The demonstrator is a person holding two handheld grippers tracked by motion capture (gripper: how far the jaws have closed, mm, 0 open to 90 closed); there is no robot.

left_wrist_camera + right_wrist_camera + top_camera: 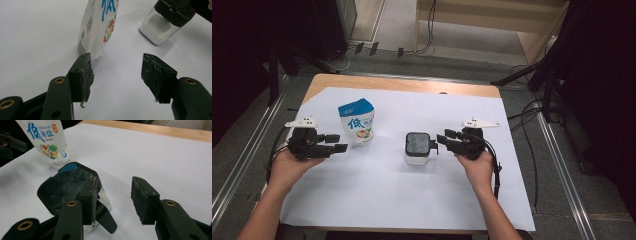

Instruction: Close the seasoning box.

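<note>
A white salt pouch [357, 121] with a blue top and blue characters stands upright on the white sheet. Right of it sits a clear jar [417, 148] of white powder with a black lid. My left gripper [342, 142] is open just left of the pouch, its jaws pointing at the pouch's base. In the left gripper view the pouch [100, 25] rises just beyond the open gripper [116, 68], with the jar [165, 21] farther off. My right gripper [441, 138] is open at the jar's right side. In the right gripper view the gripper [113, 193] has one jaw beside the jar lid [62, 187]; nothing lies between the jaws.
A large white sheet [377, 195] covers most of the wooden table [412, 85]. The pouch [47, 142] stands behind the jar in the right gripper view. Cables and dark stands lie on the floor beyond the table's far edge and at both sides.
</note>
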